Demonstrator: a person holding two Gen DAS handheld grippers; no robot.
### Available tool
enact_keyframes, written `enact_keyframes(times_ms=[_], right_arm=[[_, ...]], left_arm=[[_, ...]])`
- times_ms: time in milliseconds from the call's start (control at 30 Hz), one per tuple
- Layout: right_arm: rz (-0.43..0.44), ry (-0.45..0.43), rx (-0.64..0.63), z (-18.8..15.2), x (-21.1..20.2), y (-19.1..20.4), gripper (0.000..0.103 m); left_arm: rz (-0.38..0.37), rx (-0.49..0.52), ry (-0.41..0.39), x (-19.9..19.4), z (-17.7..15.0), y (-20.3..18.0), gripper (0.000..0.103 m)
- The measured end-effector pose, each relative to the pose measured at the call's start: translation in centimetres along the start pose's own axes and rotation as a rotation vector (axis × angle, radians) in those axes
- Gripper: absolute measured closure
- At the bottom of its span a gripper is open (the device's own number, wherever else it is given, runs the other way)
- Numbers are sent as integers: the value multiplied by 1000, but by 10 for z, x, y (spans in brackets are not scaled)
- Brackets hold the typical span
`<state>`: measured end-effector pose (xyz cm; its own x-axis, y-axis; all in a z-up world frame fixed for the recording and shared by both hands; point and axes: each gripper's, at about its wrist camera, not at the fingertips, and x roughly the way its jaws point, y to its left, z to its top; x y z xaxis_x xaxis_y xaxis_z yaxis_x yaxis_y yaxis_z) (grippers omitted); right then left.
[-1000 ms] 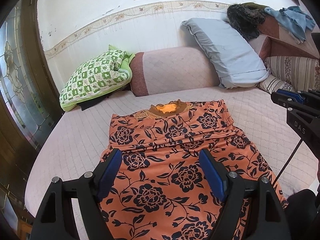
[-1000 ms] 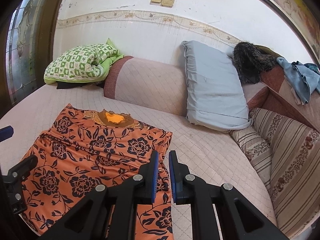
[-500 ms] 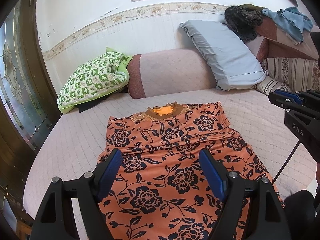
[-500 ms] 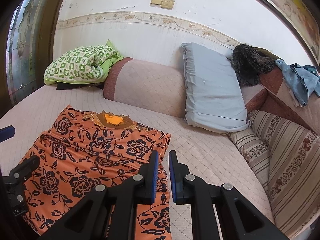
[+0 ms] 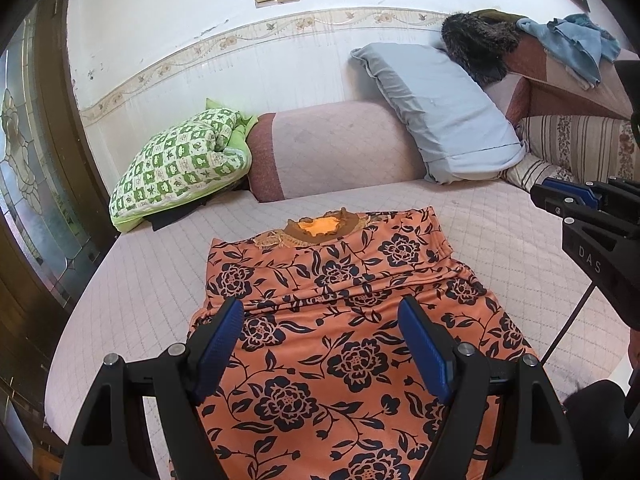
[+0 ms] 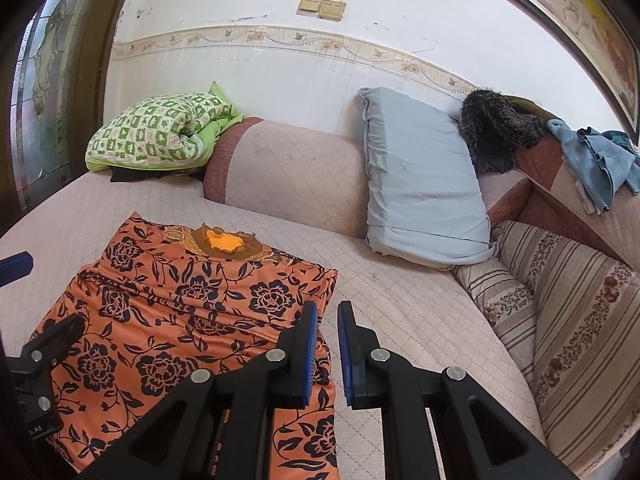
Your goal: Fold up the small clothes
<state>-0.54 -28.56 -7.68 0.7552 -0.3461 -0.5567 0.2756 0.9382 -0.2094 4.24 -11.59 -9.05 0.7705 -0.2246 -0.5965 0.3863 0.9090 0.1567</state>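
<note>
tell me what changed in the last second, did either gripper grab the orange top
Nothing was taken hold of or let go. The left wrist view has tilted slightly. The left gripper stays open above the orange floral top, the right gripper stays nearly shut and empty at its right edge. The top lies as before.

We are looking at a pink quilted mattress [image 5: 132, 304] running back to a white wall with a floral border strip [image 6: 280, 38] and two beige switch plates [image 6: 322, 8]. A green checked quilt [image 5: 180, 164] is sitting bundled beside a pink bolster [image 5: 340, 148]. A grey-blue pillow [image 6: 416, 184] is leaning against the wall, a dark furry garment [image 6: 496, 128] and a blue cloth [image 6: 600, 160] are lying on the headboard, and striped cushions [image 6: 568, 300] are resting below
</note>
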Motion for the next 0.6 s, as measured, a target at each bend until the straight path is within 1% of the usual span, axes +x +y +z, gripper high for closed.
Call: enact_keyframes(times_ms=[400, 467, 500, 567, 600], right_arm=[[-5, -21, -11, 4, -17, 2, 90], [15, -11, -13, 2, -19, 3, 90], [38, 3, -9, -1, -19, 3, 90], [88, 44, 3, -12, -16, 1, 90], [96, 64, 5, -17, -14, 1, 90]], left_arm=[[5, 2, -26, -16, 1, 5, 23], [22, 7, -17, -16, -5, 10, 23], [31, 10, -7, -16, -9, 13, 22], [60, 9, 28, -12, -23, 24, 20], [73, 4, 46, -9, -30, 29, 20]])
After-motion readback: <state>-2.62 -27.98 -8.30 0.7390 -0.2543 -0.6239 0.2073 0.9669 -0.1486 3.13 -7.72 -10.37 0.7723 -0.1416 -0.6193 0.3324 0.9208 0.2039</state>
